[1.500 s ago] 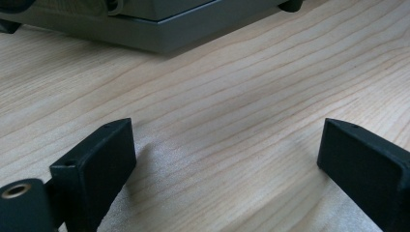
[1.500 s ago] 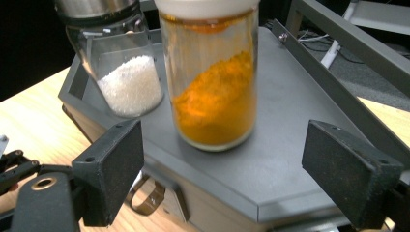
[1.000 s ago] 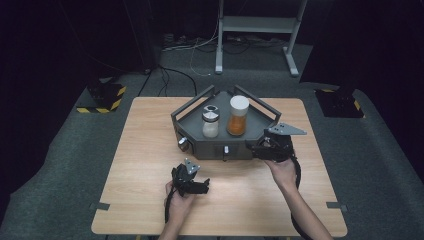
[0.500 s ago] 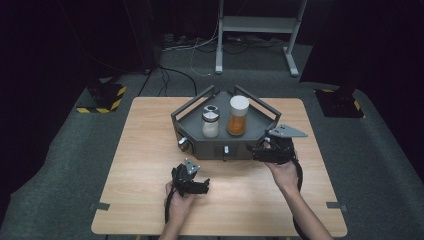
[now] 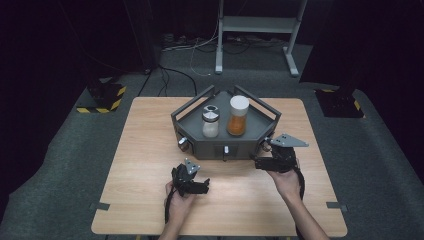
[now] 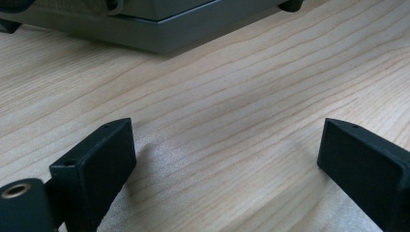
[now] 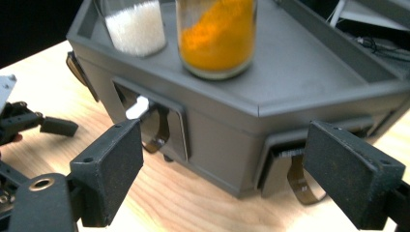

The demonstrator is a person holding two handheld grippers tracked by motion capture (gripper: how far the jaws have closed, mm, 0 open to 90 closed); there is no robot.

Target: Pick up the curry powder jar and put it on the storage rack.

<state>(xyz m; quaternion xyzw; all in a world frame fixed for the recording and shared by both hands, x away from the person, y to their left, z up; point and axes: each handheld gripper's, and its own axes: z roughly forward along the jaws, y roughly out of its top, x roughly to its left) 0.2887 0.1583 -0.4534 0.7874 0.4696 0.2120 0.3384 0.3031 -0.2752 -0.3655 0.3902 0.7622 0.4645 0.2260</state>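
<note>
A grey six-sided box (image 5: 210,147) with a tray top stands mid-table. On it are a shaker of white grains (image 5: 210,122) and a taller jar of orange powder (image 5: 238,116). My right gripper (image 5: 257,161) is open at the box's front right corner, jaws pointing left at it. In the right gripper view its jaws (image 7: 227,145) straddle that corner of the box (image 7: 309,63) without touching, with a drawer pull (image 7: 157,128) on one face and another pull (image 7: 302,181) on the adjacent face. My left gripper (image 5: 204,185) rests low over the wood, open and empty (image 6: 227,140).
The wooden table (image 5: 150,165) has bare wood left of and in front of the box. A round knob (image 5: 182,144) sticks out of the box's front left face. Dark floor, cables and a metal stand (image 5: 255,30) lie beyond the far edge.
The right gripper has drawn slightly back toward the near edge of the table. The left gripper, box and jars are as before.
</note>
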